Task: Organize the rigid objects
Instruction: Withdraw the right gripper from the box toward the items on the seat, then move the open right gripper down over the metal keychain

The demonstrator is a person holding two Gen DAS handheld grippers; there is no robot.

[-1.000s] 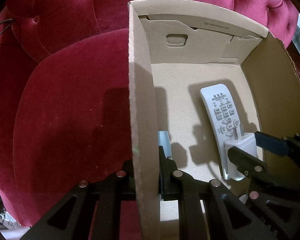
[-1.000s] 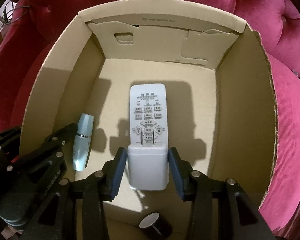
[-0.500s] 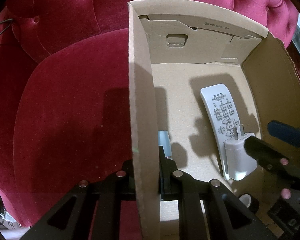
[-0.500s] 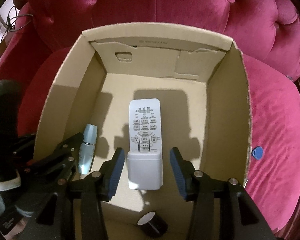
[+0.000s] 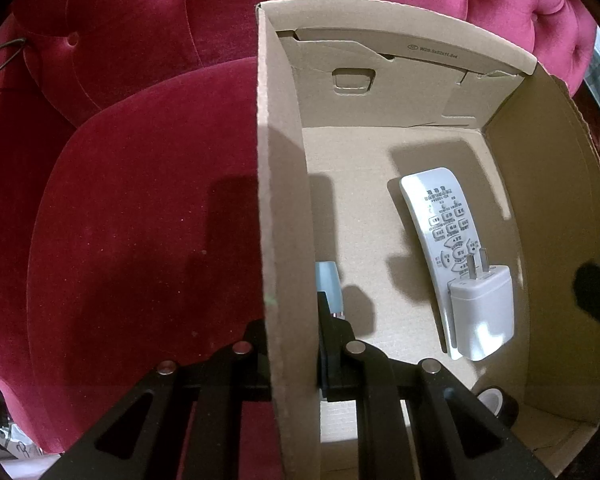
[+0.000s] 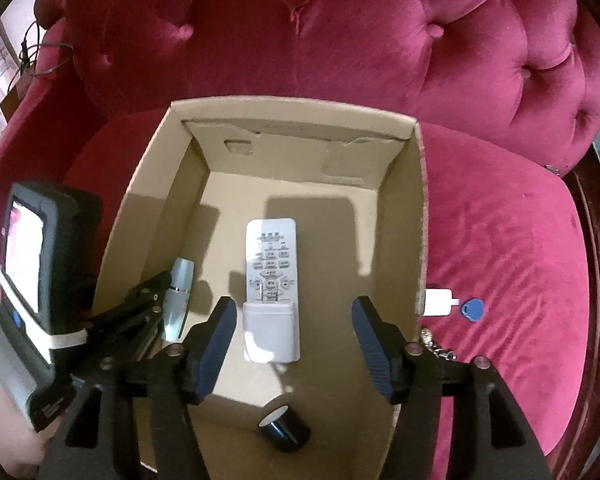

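An open cardboard box (image 6: pixel 416 216) sits on a red velvet sofa seat. Inside lie a white remote (image 6: pixel 271 260), a white charger plug (image 6: pixel 272 330) resting on the remote's near end, a pale blue tube (image 6: pixel 179 300) and a black roll of tape (image 6: pixel 285 426). My right gripper (image 6: pixel 296 340) is open and empty, raised above the box over the charger. My left gripper (image 5: pixel 290 348) is shut on the box's left wall (image 5: pixel 284 240). The remote (image 5: pixel 444 236), charger (image 5: pixel 482 316), tube (image 5: pixel 329 288) and tape (image 5: pixel 496 402) also show in the left wrist view.
On the seat (image 6: pixel 500 280) right of the box lie a small white adapter (image 6: pixel 440 302), a blue heart-shaped tag (image 6: pixel 473 309) and a metal chain (image 6: pixel 436 346). The tufted sofa back (image 6: pixel 340 40) rises behind. Cables (image 6: pixel 32 56) hang at far left.
My right gripper has let go of the charger, opened wide and pulled up and back out of the box. The charger stays on the remote. The left gripper has not moved.
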